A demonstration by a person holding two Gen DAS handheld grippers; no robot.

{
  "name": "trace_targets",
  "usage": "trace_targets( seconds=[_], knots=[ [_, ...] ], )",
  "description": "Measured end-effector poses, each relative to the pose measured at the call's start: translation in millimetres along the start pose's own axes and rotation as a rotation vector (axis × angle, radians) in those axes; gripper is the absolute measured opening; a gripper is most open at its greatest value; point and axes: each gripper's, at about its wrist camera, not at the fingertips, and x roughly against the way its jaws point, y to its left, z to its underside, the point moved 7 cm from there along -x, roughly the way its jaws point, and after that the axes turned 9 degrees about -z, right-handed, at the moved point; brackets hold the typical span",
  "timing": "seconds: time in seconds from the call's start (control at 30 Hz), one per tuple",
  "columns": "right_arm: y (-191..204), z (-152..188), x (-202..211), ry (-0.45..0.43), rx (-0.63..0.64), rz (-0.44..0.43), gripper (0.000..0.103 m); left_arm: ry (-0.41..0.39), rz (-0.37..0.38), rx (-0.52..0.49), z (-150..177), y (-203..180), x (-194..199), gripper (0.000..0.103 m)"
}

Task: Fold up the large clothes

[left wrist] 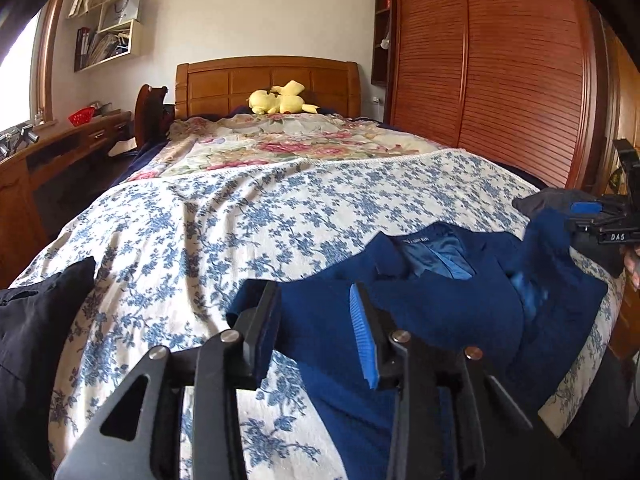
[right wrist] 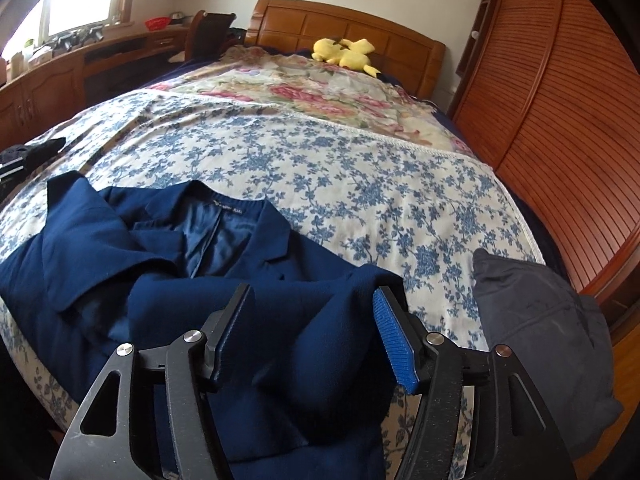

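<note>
Jaws of the left gripper (left wrist: 316, 332) are standing part spread over the near left portion of the blue jacket (left wrist: 420, 312), with jacket cloth lying between them but not pinched. Jaws of the right gripper (right wrist: 316, 332) are standing wider apart above the jacket's near right portion, nothing pressed between the pads.

The jacket is lying at the foot of the bed, collar pointing toward the headboard (left wrist: 268, 84), its lining showing at the open neck. Beyond the collar, the blue-flowered bedspread (left wrist: 240, 216) is stretching bare toward the headboard, giving open room up to the pink-flowered quilt (left wrist: 280, 144) and the yellow plush toy (left wrist: 280, 98) lying beside the headboard.

The left wrist view is showing black cloth (left wrist: 36, 320) left of the jacket at the bed's edge, and the other gripper at the far right of the jacket, over a raised sleeve. The right wrist view is showing a grey garment (right wrist: 540, 332) right of the jacket, hanging over the bed's right edge close to the slatted wardrobe doors (right wrist: 560, 100). Left of the headboard a wooden desk (right wrist: 80, 64) is running under the window.
</note>
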Motion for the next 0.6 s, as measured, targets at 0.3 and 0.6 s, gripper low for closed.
trace_targets(
  seconds=[0.3, 0.6],
  knots=[
    [23, 20, 4, 0.006, 0.013, -0.065, 0.066, 0.01, 0.033, -0.034, 10, -27, 3, 0.033],
    [79, 40, -29, 0.081, 0.065, -0.196, 0.066, 0.019, 0.042, -0.05, 17, -35, 8, 0.033]
  ],
)
